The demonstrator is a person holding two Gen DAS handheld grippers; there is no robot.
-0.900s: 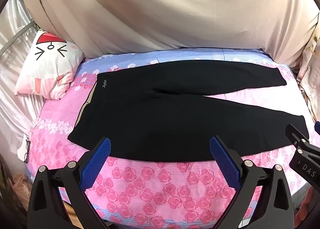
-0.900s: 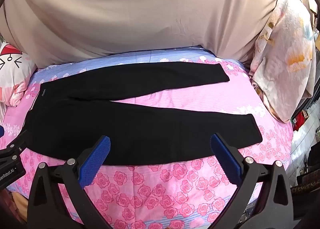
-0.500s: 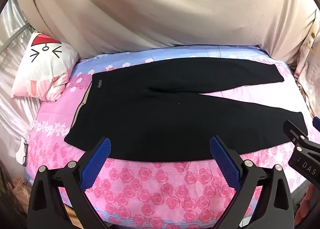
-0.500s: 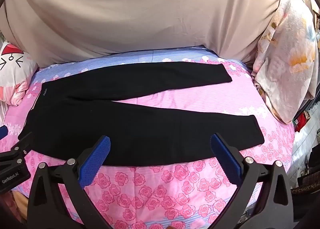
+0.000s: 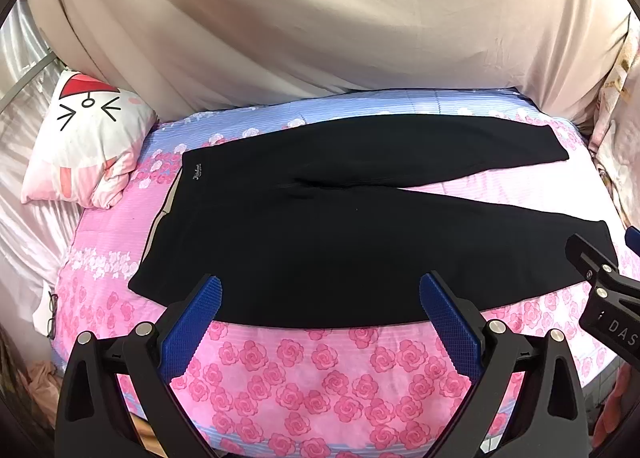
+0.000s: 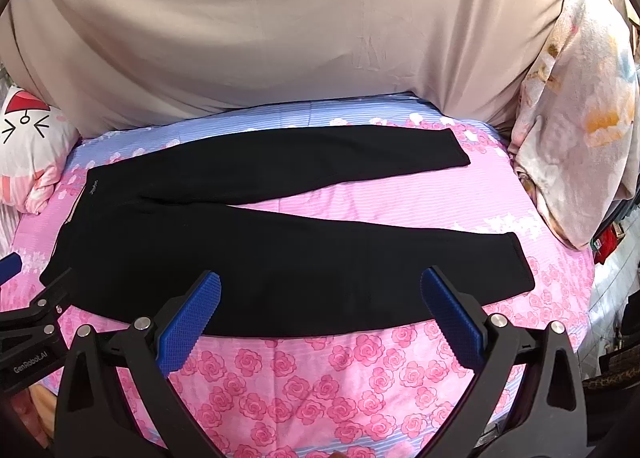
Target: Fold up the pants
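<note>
Black pants (image 5: 340, 234) lie flat on the pink rose bedsheet (image 5: 320, 370), waistband at the left, both legs spread apart toward the right. They also show in the right wrist view (image 6: 280, 258). My left gripper (image 5: 320, 298) is open and empty, hovering above the near edge of the pants by the hip. My right gripper (image 6: 320, 294) is open and empty above the near leg. The right gripper's body shows at the right edge of the left wrist view (image 5: 604, 298); the left gripper's body shows at the left edge of the right wrist view (image 6: 32, 322).
A white cat-face pillow (image 5: 84, 145) sits at the bed's left end. A beige sheet (image 5: 320, 37) covers the wall behind. A floral bundle of bedding (image 6: 576, 145) stands at the right end. Glasses (image 5: 51, 314) hang off the left edge.
Both grippers have drawn back and risen slightly, so the pants sit a little higher and further in view. Jaws stay open. The pants have not moved.
</note>
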